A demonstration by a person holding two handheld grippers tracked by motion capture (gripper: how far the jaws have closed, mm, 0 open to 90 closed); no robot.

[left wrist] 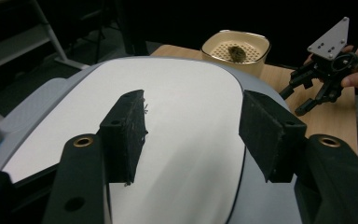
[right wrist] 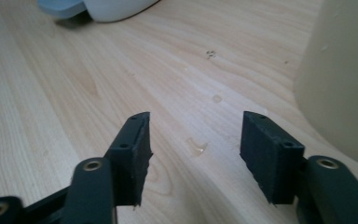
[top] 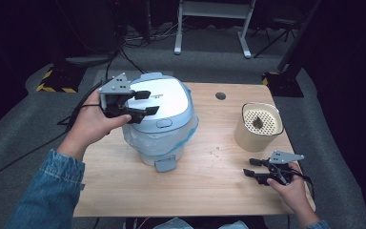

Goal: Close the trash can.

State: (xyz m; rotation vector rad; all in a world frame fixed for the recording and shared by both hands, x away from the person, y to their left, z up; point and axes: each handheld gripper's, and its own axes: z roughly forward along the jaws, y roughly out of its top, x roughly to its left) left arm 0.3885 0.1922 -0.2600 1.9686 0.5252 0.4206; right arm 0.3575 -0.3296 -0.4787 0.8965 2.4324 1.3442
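Black and spread apart, the left tongs (top: 142, 102) hover over the white lid (top: 159, 102) of a pedal bin (top: 161, 121), holding nothing; in the left gripper view the jaws straddle the lid's smooth top with clear space on either side, which suggests they are poised to press or lift it rather than grip it. The bin stands at the centre-left of the pale wooden worktop (top: 200, 183), lined with a thin plastic bag (top: 138, 138) that bulges under the rim, its grey foot pedal (top: 165, 164) facing the near edge. The right tongs (top: 257, 168) rest low at the near right, jaws likewise open and empty, apparently parked out of the way; their own view looks along the wood grain past a few small wet spots (right wrist: 196, 147). Just beyond them sits a cream container (top: 259, 126) with a perforated insert, a dark clump (top: 257, 123) lying on it, probably waste meant for the bin.
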